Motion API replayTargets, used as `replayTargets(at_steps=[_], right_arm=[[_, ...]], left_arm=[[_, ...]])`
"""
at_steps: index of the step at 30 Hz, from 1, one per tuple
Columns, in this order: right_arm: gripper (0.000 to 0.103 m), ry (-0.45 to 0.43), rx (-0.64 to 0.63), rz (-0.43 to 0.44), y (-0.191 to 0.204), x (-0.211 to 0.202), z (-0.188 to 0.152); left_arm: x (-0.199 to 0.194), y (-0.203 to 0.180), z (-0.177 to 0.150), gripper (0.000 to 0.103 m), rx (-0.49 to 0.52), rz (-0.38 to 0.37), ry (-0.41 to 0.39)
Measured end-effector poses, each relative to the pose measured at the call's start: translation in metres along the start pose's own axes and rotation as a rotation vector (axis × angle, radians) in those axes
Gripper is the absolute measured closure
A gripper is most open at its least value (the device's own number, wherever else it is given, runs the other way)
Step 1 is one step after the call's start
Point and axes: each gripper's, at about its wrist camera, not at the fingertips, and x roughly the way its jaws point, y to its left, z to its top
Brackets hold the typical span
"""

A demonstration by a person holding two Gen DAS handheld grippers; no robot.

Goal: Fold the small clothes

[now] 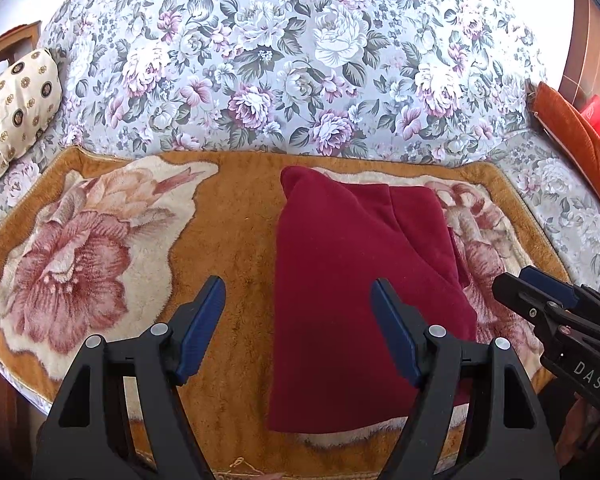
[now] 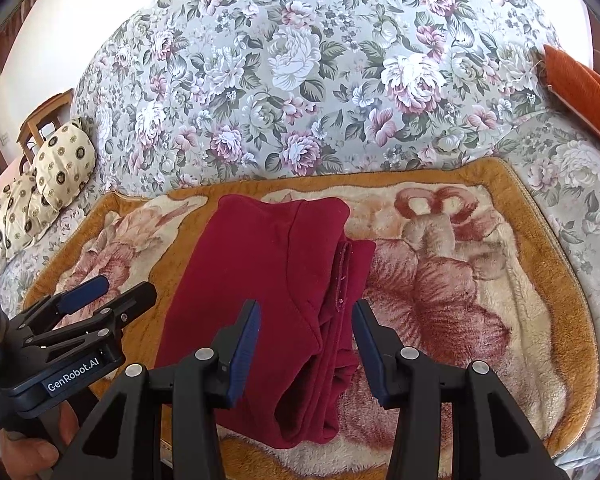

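A dark red folded cloth [image 1: 360, 280] lies on a fuzzy orange flower blanket [image 1: 228, 240] on the flowery sofa [image 1: 300, 60]. The left hand-held gripper [image 1: 298, 332] is wide open and holds nothing; its side reads "GenRobot.AI". The right hand-held gripper [image 2: 306, 348], marked "DAS", is open too, empty, above the cloth's edge.

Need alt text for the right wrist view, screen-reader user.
A dark red garment, partly folded, lies on an orange floral blanket over a flowered sofa. The open right gripper hovers above its layered right edge; the left gripper sits at left.
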Motion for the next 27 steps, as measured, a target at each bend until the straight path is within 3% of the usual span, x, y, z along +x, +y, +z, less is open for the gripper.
replayTargets(at_steps=[27], right_arm=[[0.057,0.021,0.008,0.004,0.0007,0.0063,-0.0042]], left_arm=[[0.0093,0.0004,-0.0041,0.028,0.003,-0.012,0.025]])
